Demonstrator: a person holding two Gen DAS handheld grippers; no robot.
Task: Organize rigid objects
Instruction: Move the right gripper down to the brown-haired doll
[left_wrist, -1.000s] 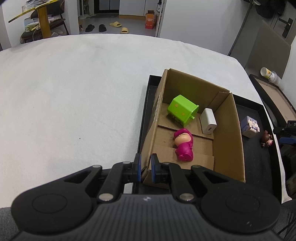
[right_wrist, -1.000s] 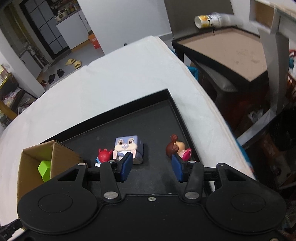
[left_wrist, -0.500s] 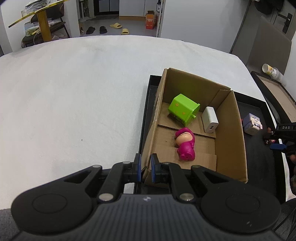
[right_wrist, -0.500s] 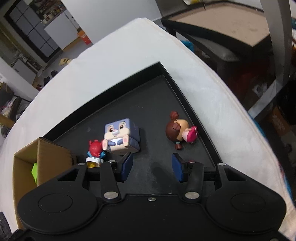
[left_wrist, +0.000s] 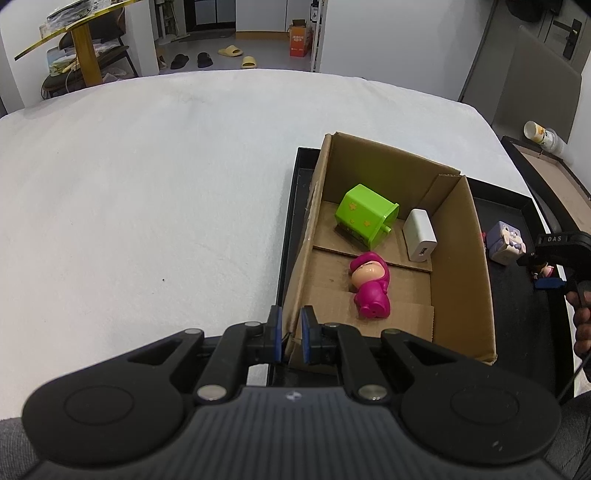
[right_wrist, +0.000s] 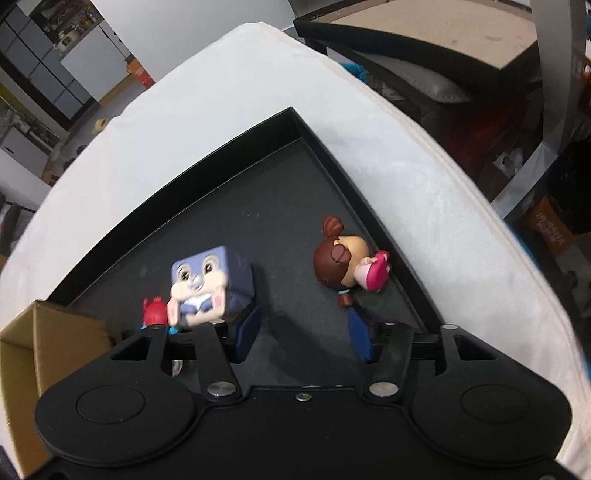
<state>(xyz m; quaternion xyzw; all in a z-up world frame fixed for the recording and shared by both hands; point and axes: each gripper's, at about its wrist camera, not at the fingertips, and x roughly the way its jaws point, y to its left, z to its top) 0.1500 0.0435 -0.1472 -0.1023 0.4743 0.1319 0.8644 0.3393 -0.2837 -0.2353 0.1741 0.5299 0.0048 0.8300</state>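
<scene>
Left tongs (left_wrist: 289, 336) clamped on the near wall of the cardboard box (left_wrist: 476, 280), which sits in the black tray (right_wrist: 295, 122) on the table (left_wrist: 147, 184). Right tongs (right_wrist: 304, 334) opening, nothing between them; girl figurine (right_wrist: 341, 264) lies just beyond, seemingly untouched. Bunny cube (right_wrist: 210, 284) sits beside it.
</scene>
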